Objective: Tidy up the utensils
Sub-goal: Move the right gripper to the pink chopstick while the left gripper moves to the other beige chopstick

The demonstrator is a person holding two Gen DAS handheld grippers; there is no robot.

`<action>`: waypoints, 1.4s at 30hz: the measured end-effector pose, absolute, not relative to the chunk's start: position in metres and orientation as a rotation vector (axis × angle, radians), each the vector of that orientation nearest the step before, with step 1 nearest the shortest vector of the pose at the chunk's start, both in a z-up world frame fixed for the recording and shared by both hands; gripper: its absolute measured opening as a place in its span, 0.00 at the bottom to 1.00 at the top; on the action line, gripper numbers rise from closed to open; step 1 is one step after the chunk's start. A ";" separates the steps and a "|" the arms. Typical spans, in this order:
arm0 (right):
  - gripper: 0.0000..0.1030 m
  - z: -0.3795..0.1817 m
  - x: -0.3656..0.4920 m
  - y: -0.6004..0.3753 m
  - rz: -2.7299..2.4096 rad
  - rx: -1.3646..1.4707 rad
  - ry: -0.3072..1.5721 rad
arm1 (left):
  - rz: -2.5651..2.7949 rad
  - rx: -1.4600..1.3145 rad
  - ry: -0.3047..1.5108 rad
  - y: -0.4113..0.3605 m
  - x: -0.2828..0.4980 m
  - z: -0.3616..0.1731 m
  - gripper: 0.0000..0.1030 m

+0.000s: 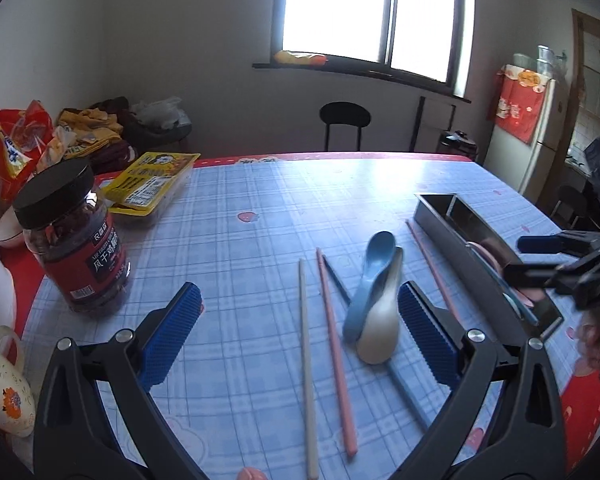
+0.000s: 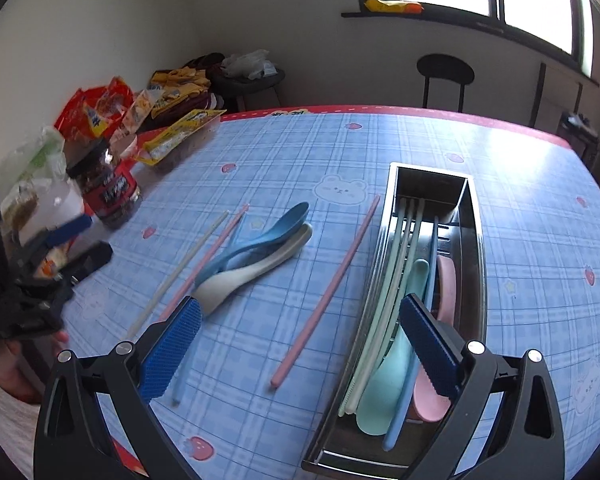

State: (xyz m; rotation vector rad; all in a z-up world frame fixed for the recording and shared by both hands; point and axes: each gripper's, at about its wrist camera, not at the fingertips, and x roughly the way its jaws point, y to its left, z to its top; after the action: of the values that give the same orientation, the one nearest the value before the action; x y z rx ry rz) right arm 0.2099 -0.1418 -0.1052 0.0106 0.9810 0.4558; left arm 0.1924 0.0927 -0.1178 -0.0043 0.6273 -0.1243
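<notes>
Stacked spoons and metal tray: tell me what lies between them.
In the right wrist view, one pink chopstick lies alone on the tablecloth between the stacked spoons and the metal tray.

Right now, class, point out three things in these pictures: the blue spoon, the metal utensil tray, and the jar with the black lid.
blue spoon (image 1: 380,242): left wrist view, on its bowl.
metal utensil tray (image 2: 478,248): right wrist view, on its right wall.
jar (image 1: 54,192): left wrist view, on its black lid.
</notes>
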 end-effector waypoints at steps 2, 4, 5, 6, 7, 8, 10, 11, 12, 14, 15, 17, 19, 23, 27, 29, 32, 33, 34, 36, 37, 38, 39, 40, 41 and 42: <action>0.94 -0.097 0.220 -0.148 0.448 0.058 1.000 | -0.107 0.005 0.629 0.093 0.197 -0.127 0.94; 0.92 -0.091 0.224 -0.150 0.444 0.076 1.005 | -0.139 -0.024 0.672 0.096 0.201 -0.135 0.94; 0.86 -0.089 0.226 -0.150 0.442 0.077 1.010 | -0.170 -0.057 0.684 0.099 0.202 -0.137 0.94; 0.81 -0.088 0.228 -0.149 0.433 0.073 1.019 | -0.192 -0.086 0.675 0.101 0.200 -0.137 0.94; 0.75 -0.090 0.230 -0.146 0.424 0.068 1.037 | -0.205 -0.110 0.668 0.104 0.199 -0.137 0.94; 0.70 -0.092 0.231 -0.144 0.424 0.067 1.051 | -0.202 -0.124 0.669 0.107 0.199 -0.137 0.94; 0.65 -0.100 0.234 -0.133 0.442 0.074 1.097 | -0.173 -0.121 0.677 0.110 0.200 -0.140 0.94; 0.60 -0.104 0.235 -0.129 0.449 0.075 1.114 | -0.153 -0.117 0.683 0.112 0.201 -0.142 0.94; 0.59 -0.110 0.235 -0.122 0.458 0.072 1.144 | -0.144 -0.119 0.692 0.113 0.202 -0.144 0.94; 0.47 -0.123 0.236 -0.108 0.472 0.062 1.206 | -0.138 -0.134 0.712 0.118 0.204 -0.148 0.94; 0.44 -0.129 0.237 -0.101 0.467 0.048 1.236 | -0.137 -0.137 0.718 0.120 0.205 -0.150 0.94; 0.36 -0.137 0.238 -0.094 0.449 0.032 1.278 | -0.132 -0.128 0.726 0.121 0.206 -0.153 0.93; 0.29 -0.144 0.241 -0.088 0.410 0.020 1.315 | -0.129 -0.115 0.729 0.120 0.206 -0.154 0.92; 0.21 -0.151 0.250 -0.084 0.286 -0.038 1.336 | -0.119 -0.072 0.725 0.117 0.205 -0.154 0.83; 0.20 -0.161 0.262 -0.079 0.206 -0.105 1.365 | -0.103 -0.029 0.739 0.113 0.208 -0.159 0.75; 0.20 -0.166 0.268 -0.076 0.169 -0.126 1.371 | -0.107 -0.025 0.750 0.113 0.209 -0.162 0.70; 0.20 -0.172 0.275 -0.073 0.116 -0.165 1.370 | -0.117 -0.023 0.761 0.112 0.210 -0.164 0.64; 0.20 -0.175 0.277 -0.072 0.102 -0.169 1.377 | -0.123 -0.025 0.765 0.112 0.210 -0.165 0.61; 0.20 -0.177 0.278 -0.071 0.096 -0.175 1.380 | -0.130 -0.028 0.770 0.112 0.210 -0.166 0.56; 0.20 -0.181 0.281 -0.069 0.081 -0.197 1.377 | -0.151 -0.033 0.786 0.111 0.211 -0.169 0.50; 0.20 -0.182 0.282 -0.068 0.079 -0.200 1.373 | -0.163 -0.032 0.796 0.111 0.212 -0.170 0.47; 0.19 -0.183 0.282 -0.067 0.077 -0.204 1.371 | -0.173 -0.027 0.807 0.110 0.213 -0.172 0.45; 0.18 -0.183 0.283 -0.066 0.081 -0.206 1.371 | -0.183 -0.023 0.817 0.109 0.214 -0.174 0.40; 0.17 -0.185 0.283 -0.063 0.084 -0.204 1.370 | -0.193 -0.016 0.824 0.107 0.214 -0.175 0.39; 0.15 -0.184 0.282 -0.062 0.087 -0.205 1.368 | -0.201 -0.008 0.829 0.105 0.214 -0.176 0.38; 0.13 -0.185 0.281 -0.061 0.093 -0.211 1.365 | -0.206 -0.001 0.833 0.103 0.214 -0.177 0.36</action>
State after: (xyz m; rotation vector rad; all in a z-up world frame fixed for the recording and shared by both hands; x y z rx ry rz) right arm 0.2808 -0.0612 -0.1849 -0.2109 1.3647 0.0933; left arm 0.2136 0.1026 -0.1774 -0.0011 0.8328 -0.2060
